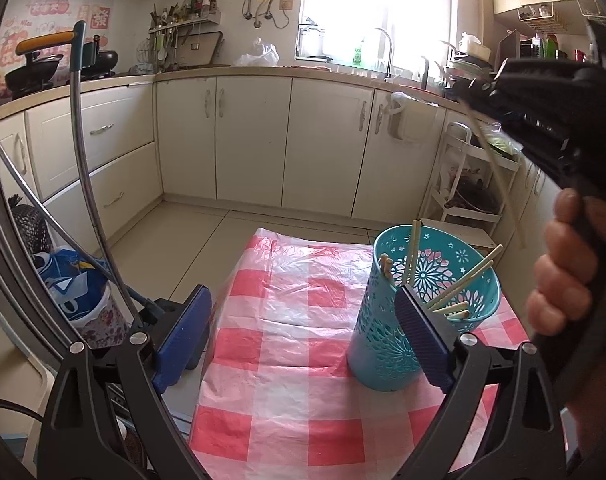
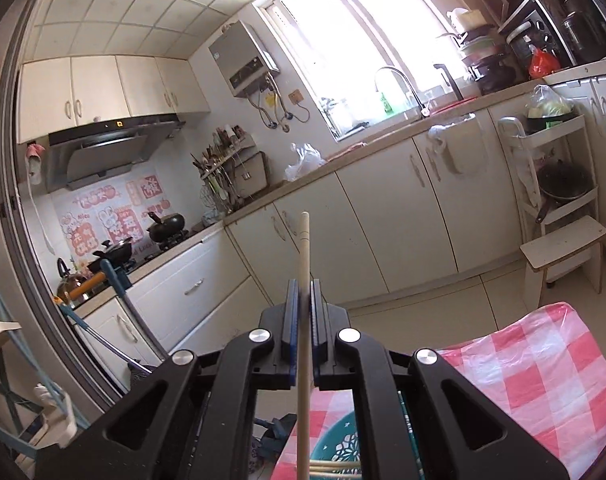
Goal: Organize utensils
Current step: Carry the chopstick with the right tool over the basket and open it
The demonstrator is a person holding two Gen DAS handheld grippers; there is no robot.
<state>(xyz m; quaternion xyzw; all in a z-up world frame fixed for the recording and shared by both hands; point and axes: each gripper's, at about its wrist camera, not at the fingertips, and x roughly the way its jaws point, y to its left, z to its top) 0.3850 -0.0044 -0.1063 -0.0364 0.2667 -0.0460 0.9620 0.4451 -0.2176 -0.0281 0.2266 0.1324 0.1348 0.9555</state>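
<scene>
One chopstick (image 2: 304, 300) was clamped in the right gripper (image 2: 303, 308), its long axis near upright, lower end hanging directly over the teal basket (image 1: 387, 344) on the checked cloth (image 1: 287, 344). Left gripper (image 1: 303, 332) sat spread wide, empty, beside the basket.

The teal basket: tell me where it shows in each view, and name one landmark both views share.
Left wrist: the teal basket stands right of centre on the checked cloth, chopsticks inside, partly behind a finger.
Right wrist: only its rim shows at the bottom edge, below the hand-held gripper shut on a chopstick.
Shared landmark: the faucet.
</scene>
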